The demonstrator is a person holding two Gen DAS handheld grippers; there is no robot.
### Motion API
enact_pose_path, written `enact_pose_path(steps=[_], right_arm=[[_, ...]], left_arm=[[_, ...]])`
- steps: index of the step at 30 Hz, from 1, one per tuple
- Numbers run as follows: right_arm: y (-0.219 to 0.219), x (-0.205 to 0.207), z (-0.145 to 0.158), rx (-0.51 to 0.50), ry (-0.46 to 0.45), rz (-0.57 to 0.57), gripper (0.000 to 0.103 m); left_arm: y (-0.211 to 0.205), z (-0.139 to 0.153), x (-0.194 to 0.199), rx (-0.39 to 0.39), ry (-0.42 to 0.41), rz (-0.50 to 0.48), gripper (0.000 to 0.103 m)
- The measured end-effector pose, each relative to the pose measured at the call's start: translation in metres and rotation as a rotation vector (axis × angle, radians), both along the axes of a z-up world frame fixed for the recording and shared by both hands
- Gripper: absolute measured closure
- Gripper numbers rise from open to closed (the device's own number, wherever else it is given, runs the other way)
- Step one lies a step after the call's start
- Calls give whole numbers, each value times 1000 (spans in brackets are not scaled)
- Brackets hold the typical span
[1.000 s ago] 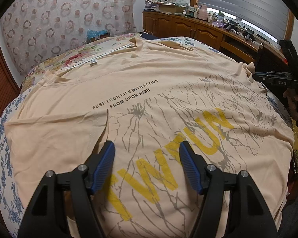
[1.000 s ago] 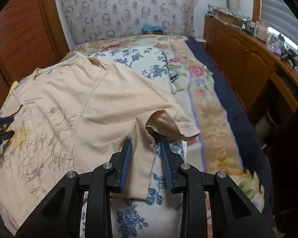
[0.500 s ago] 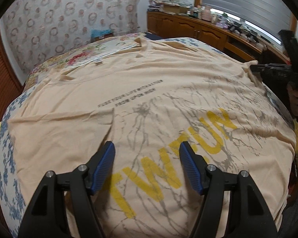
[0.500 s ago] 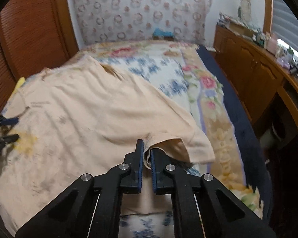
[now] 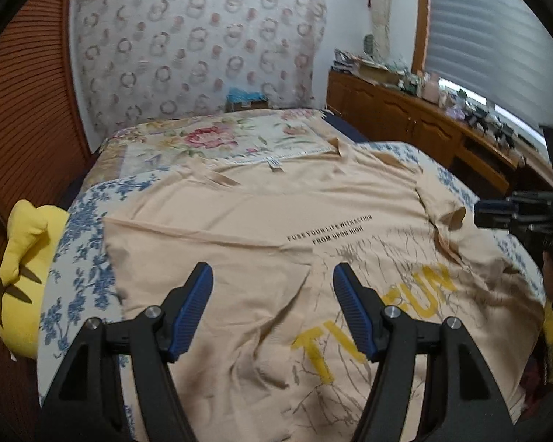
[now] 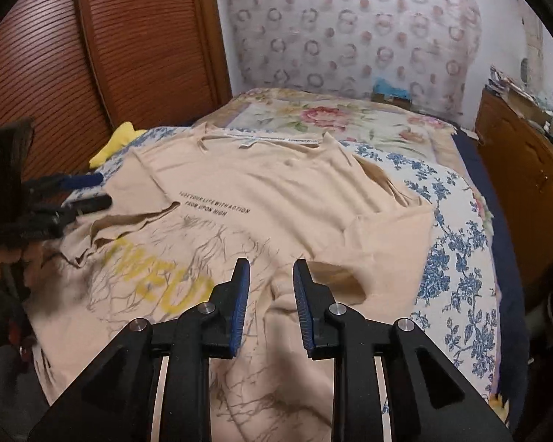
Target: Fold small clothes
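A peach T-shirt point(image 5: 276, 213) with black lettering and a yellow print lies front up on the bed. My left gripper point(image 5: 272, 272) hovers open over its left half, above a crease, with nothing between the pads. My right gripper point(image 6: 271, 265) hangs over the shirt's point(image 6: 276, 184) right half; its jaws are opening and no cloth is pinched between them. The right sleeve point(image 6: 383, 243) lies folded inward on the shirt body, just right of that gripper. Each gripper shows in the other's view: the right gripper point(image 5: 497, 213) at the right edge, the left gripper point(image 6: 84, 191) at the left edge.
The bed has a blue-flowered quilt point(image 6: 449, 243) and a rose-patterned cover point(image 5: 210, 140) at the head. A yellow plush cushion point(image 5: 22, 269) lies off the shirt's left side. A wooden cabinet point(image 5: 416, 125) with clutter on top runs along the right; a slatted wooden door point(image 6: 136, 55) stands to the left.
The right gripper closed on the right sleeve, carried it inward over the shirt, then opened and left it folded there. The left gripper stayed open and drew back toward the shirt's left side.
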State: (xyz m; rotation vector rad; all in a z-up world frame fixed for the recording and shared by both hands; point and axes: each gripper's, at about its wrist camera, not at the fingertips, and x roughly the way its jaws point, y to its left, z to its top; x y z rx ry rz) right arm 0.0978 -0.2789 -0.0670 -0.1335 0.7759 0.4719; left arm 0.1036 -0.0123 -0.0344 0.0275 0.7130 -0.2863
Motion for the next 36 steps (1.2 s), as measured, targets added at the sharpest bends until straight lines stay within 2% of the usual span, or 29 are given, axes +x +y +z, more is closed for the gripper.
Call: enact_pose_path(steps=[6, 13, 17, 23, 27, 29, 32, 36], right_arm=[[-34, 7, 5, -33, -16, -80, 80], [-40, 31, -25, -81, 49, -108, 80], [-45, 43, -36, -93, 72, -146, 76], [-45, 54, -47, -68, 137, -117, 76], [-34, 56, -47, -76, 138, -78, 76], [-28, 57, -46, -88, 127, -64, 89], [-22, 60, -40, -75, 109, -52, 94], [-2, 70, -30, -56, 97, -16, 94]], left_arm=[[-2, 4, -7, 30, -26, 9, 36], [-7, 9, -19, 25, -44, 11, 36], [-7, 11, -25, 27, -49, 7, 36], [3, 13, -26, 10, -51, 18, 36], [10, 13, -27, 7, -50, 30, 36], [13, 12, -27, 6, -47, 38, 36], [18, 13, -28, 7, -50, 49, 36], [28, 13, -28, 5, -54, 72, 36]])
